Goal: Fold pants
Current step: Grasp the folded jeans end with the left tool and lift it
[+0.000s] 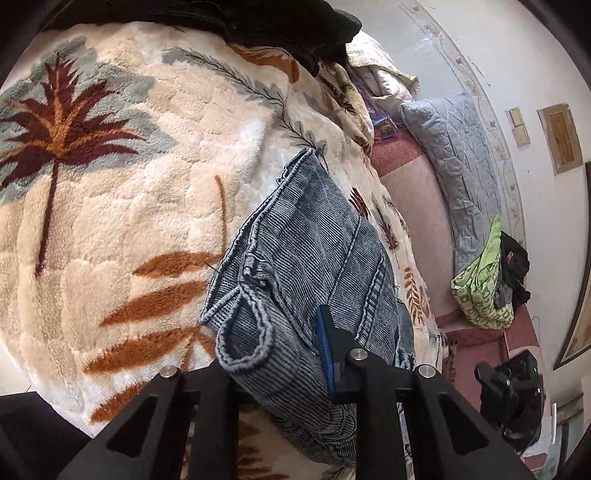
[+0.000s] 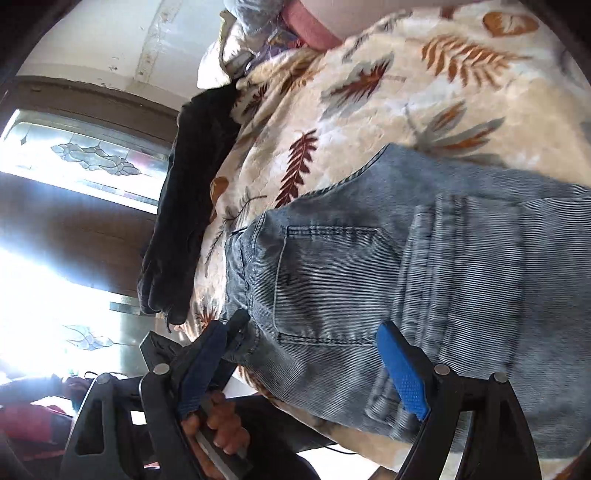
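Note:
Faded blue jeans [image 1: 306, 251] lie folded on a cream blanket [image 1: 122, 192] with a palm and leaf pattern. My left gripper [image 1: 273, 354] has its jaws wide apart around the near end of the jeans, which bulge up between the fingers; its blue right pad [image 1: 327, 350] presses the denim and the left finger is hidden under the cloth. In the right wrist view the jeans [image 2: 388, 273] show a back pocket. My right gripper [image 2: 306, 354] is open, one pad at the jeans' left edge and the blue pad [image 2: 402, 373] resting on the denim.
A black garment [image 2: 184, 221] lies on the blanket beside the jeans and at the top of the left wrist view [image 1: 280, 22]. A grey quilted pillow [image 1: 454, 170], a green patterned bag [image 1: 484, 288] and a pink sheet [image 1: 417, 206] lie beyond. A window [image 2: 74, 162] is at left.

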### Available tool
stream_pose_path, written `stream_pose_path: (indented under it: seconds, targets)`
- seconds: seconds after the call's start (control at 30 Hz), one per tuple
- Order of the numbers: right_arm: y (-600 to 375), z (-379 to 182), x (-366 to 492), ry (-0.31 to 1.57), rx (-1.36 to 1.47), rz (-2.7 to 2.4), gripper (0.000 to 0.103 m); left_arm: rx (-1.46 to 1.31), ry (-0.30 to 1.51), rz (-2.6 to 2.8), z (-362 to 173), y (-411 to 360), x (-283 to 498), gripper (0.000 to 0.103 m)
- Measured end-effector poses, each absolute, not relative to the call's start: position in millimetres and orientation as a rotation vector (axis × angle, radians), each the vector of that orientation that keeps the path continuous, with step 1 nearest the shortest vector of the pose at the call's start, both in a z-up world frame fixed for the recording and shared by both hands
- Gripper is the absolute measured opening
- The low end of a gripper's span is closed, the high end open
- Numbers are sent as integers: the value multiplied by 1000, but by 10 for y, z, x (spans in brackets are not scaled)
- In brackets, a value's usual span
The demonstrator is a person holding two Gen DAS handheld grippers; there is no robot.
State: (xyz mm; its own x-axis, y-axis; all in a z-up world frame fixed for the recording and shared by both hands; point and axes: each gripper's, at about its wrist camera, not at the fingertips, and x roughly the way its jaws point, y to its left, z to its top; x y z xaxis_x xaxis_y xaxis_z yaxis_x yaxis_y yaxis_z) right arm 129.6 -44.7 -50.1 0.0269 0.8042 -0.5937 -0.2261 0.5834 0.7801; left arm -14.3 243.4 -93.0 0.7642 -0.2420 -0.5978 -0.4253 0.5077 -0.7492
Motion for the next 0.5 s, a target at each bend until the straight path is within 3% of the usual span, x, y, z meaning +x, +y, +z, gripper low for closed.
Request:
stream_pose_path:
  seconds: [0.13,0.33,0.5]
  targets:
    - [-151,-998,1535,1447,606,788,87,-1036,728,127,-926,2422,-133,21]
    - [-96,-618,1537,1381,568,781,90,-1027,724,132,-921,2417,-121,21]
    - [76,-928,1686,1441,531,736,93,-1010,724,134,-912,2408,-133,21]
